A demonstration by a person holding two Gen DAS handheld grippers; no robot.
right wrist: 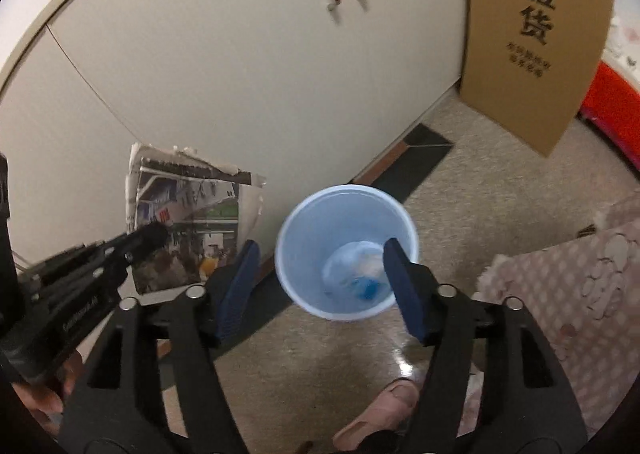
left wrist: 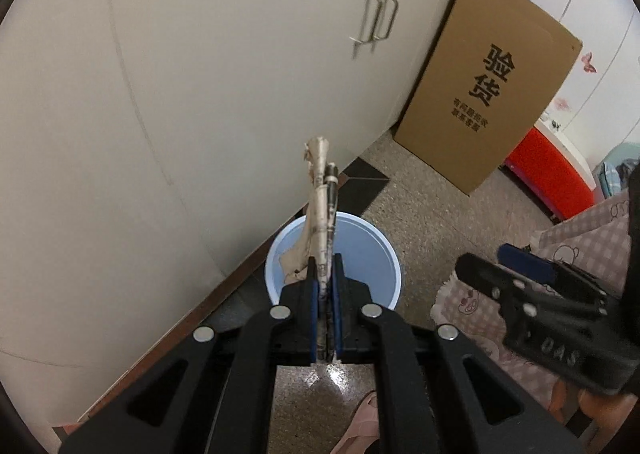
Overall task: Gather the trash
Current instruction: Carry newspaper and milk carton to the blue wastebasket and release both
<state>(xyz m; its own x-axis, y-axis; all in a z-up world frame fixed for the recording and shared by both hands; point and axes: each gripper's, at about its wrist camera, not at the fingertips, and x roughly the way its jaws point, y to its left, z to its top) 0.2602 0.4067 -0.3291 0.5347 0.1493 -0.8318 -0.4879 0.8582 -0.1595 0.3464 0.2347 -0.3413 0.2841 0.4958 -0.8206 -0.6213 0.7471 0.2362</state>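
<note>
My left gripper [left wrist: 326, 270] is shut on a folded newspaper [left wrist: 320, 190], which sticks up edge-on above a light blue waste bin [left wrist: 360, 250] on the floor. In the right wrist view the same newspaper [right wrist: 188, 214] shows its printed face, held left of the bin by the left gripper [right wrist: 152, 234]. My right gripper [right wrist: 322, 250] hangs open over the bin [right wrist: 312, 222] with nothing between its fingers. White and blue trash [right wrist: 360, 274] lies at the bin's bottom. The right gripper [left wrist: 492, 266] also shows to the right in the left wrist view.
A white cabinet [right wrist: 240, 54] with two handles stands right behind the bin. A tall cardboard box [left wrist: 480, 94] leans at its end, with a red box [left wrist: 548, 166] beyond. A pink checked cloth [right wrist: 560, 294] lies at right. A pink slipper [right wrist: 384, 406] is below.
</note>
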